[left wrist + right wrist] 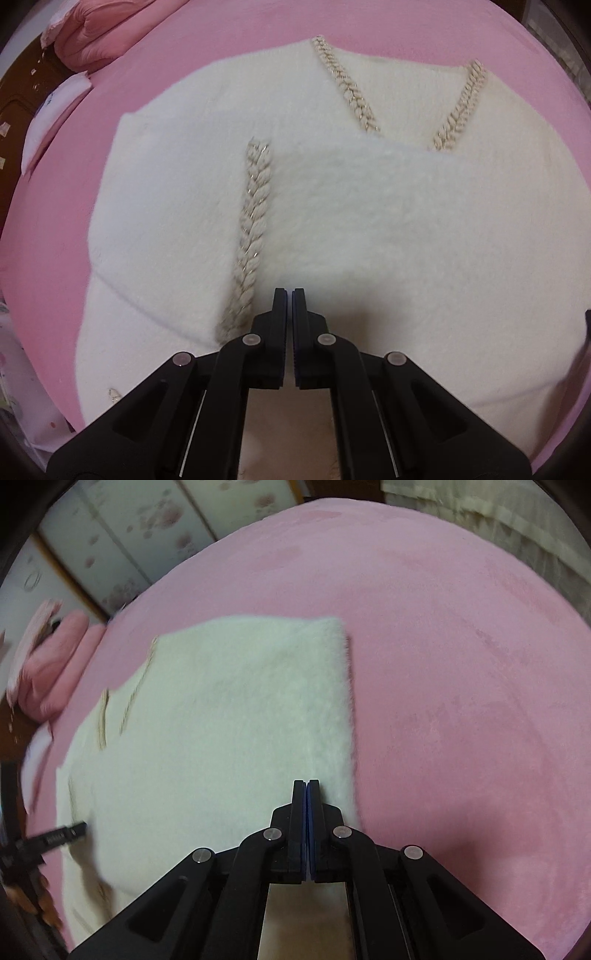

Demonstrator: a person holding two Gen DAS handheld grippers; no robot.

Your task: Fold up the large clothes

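I have both sets of tongs, left tongs (289,291) and right tongs (306,782), closed on nothing and poised just above the fluffy cream braid-trimmed knitted cardigan (369,206), which lies flat on the pink plush bed (461,664), one side folded in to narrow it.

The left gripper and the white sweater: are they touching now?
Cannot tell. In the left wrist view the shut left gripper lies over the white sweater, but neither contact nor gap shows plainly.

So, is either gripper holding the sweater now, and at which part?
Nothing is held. The left gripper and right gripper are both shut with nothing between the jaws, above the sweater.
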